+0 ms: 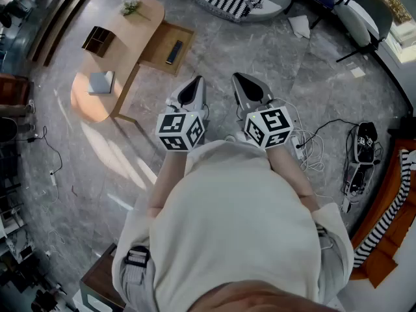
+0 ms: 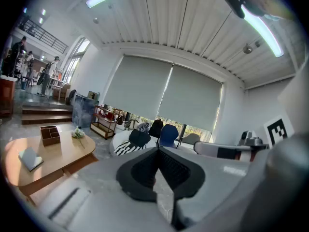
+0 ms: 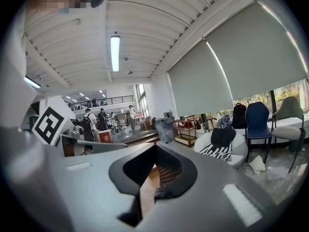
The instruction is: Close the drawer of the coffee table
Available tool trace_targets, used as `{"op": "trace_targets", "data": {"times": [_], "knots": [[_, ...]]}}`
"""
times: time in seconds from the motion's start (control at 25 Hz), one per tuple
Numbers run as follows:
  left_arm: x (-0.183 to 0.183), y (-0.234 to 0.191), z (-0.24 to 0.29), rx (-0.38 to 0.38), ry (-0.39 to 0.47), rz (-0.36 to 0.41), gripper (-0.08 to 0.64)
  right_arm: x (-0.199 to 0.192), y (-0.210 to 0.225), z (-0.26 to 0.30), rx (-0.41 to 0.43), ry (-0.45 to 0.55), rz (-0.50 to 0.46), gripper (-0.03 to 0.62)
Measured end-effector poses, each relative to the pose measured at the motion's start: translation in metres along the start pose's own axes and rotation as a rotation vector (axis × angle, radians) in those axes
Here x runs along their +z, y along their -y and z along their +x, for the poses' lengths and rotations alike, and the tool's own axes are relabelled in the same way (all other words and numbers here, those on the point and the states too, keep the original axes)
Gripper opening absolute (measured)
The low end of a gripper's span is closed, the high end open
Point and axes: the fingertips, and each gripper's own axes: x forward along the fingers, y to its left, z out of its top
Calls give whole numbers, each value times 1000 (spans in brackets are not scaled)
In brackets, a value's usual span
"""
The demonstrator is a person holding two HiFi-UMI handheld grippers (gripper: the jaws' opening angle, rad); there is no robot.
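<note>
Left gripper (image 1: pixel 195 83) and right gripper (image 1: pixel 242 81) closed, empty; open drawer (image 1: pixel 156 54) juts rightward from the long coffee table (image 1: pixel 127 41).

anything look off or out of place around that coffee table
Yes. The drawer of the light wooden, round-edged coffee table is pulled far out over the floor, with a slim dark bar-shaped object lying inside. Farther right, loose white cables sprawl tangled across the grey stone floor. Nothing looks spilled or broken.

Bright daylight, ceiling strip lights, fisheye edges
</note>
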Motion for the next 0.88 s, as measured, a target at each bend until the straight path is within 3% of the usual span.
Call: {"op": "trace_targets", "data": {"times": [0.4, 0.64, 0.88], "knots": [[-12, 6, -8, 36, 9, -9, -3, -8, -6, -12, 43, -11, -28, -3], [-19, 4, -15, 55, 18, -44, -3, -17, -15, -12, 97, -26, 1, -2], [-23, 5, -18, 73, 11, -48, -3, -19, -13, -12, 93, -26, 27, -2]]}}
